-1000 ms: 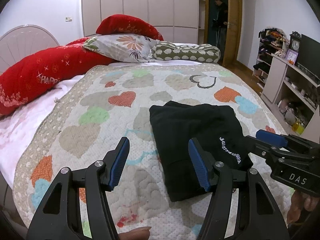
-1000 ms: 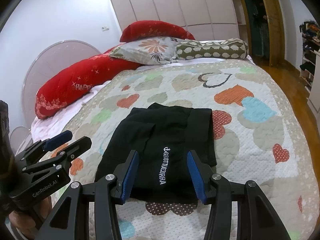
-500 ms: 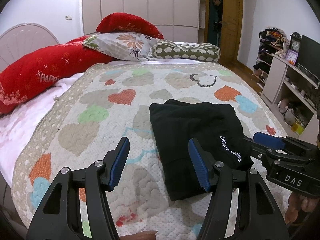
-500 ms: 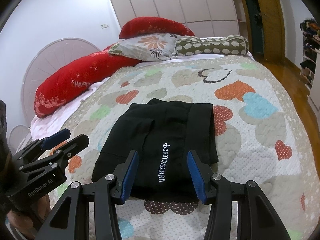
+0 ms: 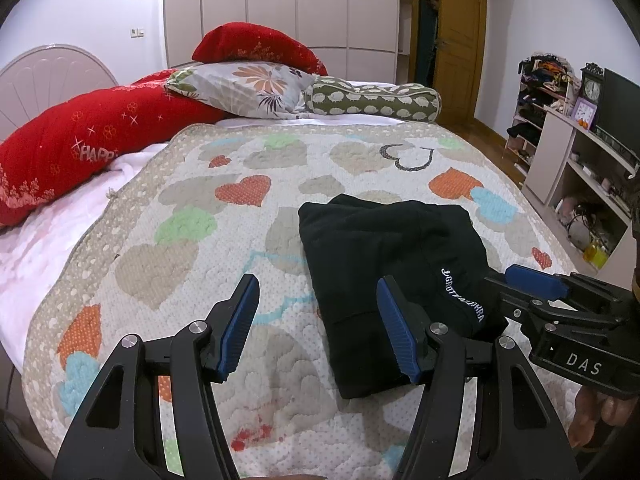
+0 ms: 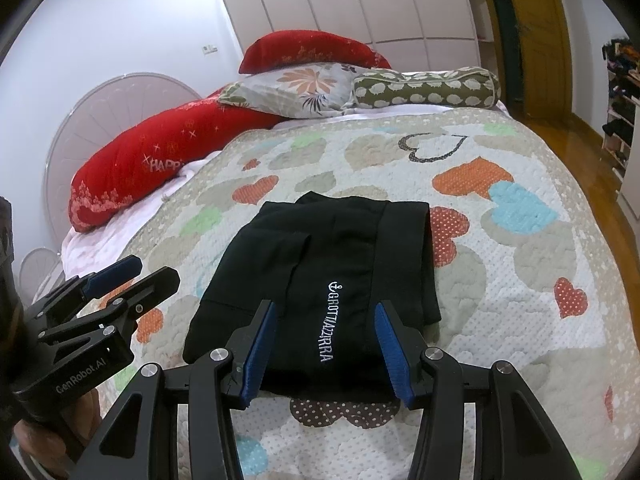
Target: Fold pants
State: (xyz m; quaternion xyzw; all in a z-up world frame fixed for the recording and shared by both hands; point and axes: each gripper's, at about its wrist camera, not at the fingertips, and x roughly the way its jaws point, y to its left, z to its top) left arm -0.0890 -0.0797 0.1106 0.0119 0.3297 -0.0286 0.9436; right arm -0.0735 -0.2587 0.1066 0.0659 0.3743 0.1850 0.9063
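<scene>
One pair of folded black pants point(image 5: 384, 268) lies at the centre of one heart-patterned quilt point(image 5: 192, 240). Two red pillows sit at ten point(image 5: 80, 148) and twelve o'clock point(image 5: 256, 46), with one floral pillow point(image 5: 248, 88) and one green bolster point(image 5: 372, 98) near twelve. Two clocks point(image 5: 591, 90) stand at two o'clock. Two grippers: left point(image 5: 316, 322), right point(image 6: 326, 348).

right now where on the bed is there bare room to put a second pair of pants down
Bare quilt lies left of the folded black pants, out to the red pillow. Another free strip runs between the pants and the pillows at the head. To the right of the pants is free quilt too. The near edge is crowded: both grippers hover there, open.
</scene>
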